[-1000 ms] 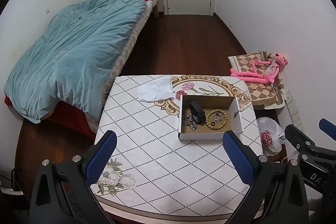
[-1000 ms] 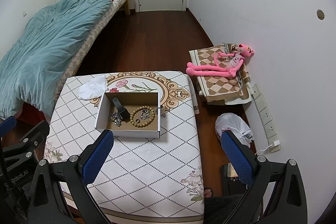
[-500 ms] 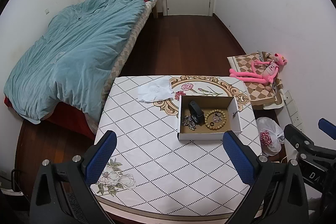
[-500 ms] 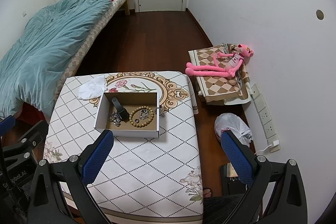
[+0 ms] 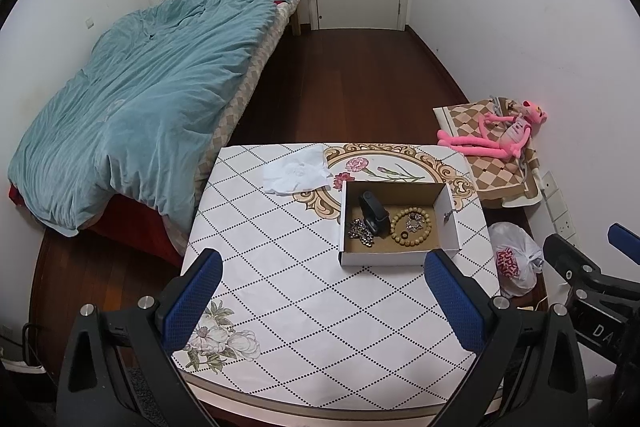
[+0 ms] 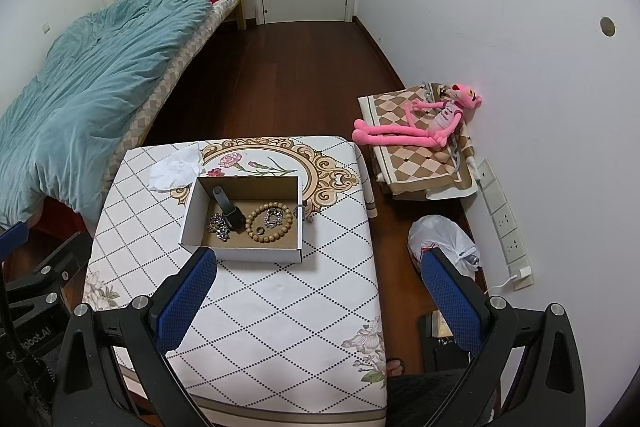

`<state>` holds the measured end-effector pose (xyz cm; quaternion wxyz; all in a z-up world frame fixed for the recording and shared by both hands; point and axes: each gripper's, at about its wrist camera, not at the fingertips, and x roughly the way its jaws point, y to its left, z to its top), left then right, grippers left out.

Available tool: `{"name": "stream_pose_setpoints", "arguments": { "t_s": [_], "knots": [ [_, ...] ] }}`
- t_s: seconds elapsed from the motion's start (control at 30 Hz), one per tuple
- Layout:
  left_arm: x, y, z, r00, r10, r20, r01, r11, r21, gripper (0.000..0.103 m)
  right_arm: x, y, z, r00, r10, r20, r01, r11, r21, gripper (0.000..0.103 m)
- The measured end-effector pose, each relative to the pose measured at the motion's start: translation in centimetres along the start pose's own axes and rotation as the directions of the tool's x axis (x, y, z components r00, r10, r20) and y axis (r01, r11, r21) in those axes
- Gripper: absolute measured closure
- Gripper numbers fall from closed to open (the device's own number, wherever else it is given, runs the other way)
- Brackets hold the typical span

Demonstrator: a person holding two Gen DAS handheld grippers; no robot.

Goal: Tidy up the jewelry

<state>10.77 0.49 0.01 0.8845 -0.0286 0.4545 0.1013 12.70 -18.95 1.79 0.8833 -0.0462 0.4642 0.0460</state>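
An open white cardboard box [image 5: 446, 223] [image 6: 242, 254] stands on the patterned table [image 5: 280, 267] [image 6: 280, 307]. Inside lie a wooden bead bracelet [image 5: 412, 225] [image 6: 270, 221], a black watch [image 5: 374, 213] [image 6: 228, 205], a silver chain [image 5: 360, 233] [image 6: 218, 225] and a small ring [image 5: 403, 235] [image 6: 259, 230]. A small metal piece [image 5: 450, 214] [image 6: 306, 213] lies by the box's right wall. My left gripper [image 5: 322, 301] is open and empty, high above the table's near side. My right gripper [image 6: 320, 301] is open and empty, also held high.
A crumpled white tissue [image 5: 296, 171] [image 6: 176, 169] lies on the table beyond the box. A bed with a blue duvet [image 5: 140, 107] is on the left. A pink plush toy [image 6: 420, 123] on a checked cushion and a white plastic bag [image 6: 440, 239] lie on the floor to the right.
Both grippers have shifted only slightly; the view drifts a little. Nothing on the table has moved.
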Motion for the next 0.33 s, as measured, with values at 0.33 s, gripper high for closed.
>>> {"name": "stream_pose_setpoints", "arguments": {
  "t_s": [0.33],
  "knots": [
    [-0.11,0.36,-0.28,1.0,-0.015,0.011,0.015,1.0,-0.004,0.0,-0.02,-0.03,-0.03,1.0,0.0,0.001,0.0,1.0,-0.001,0.0]
  ]
}}
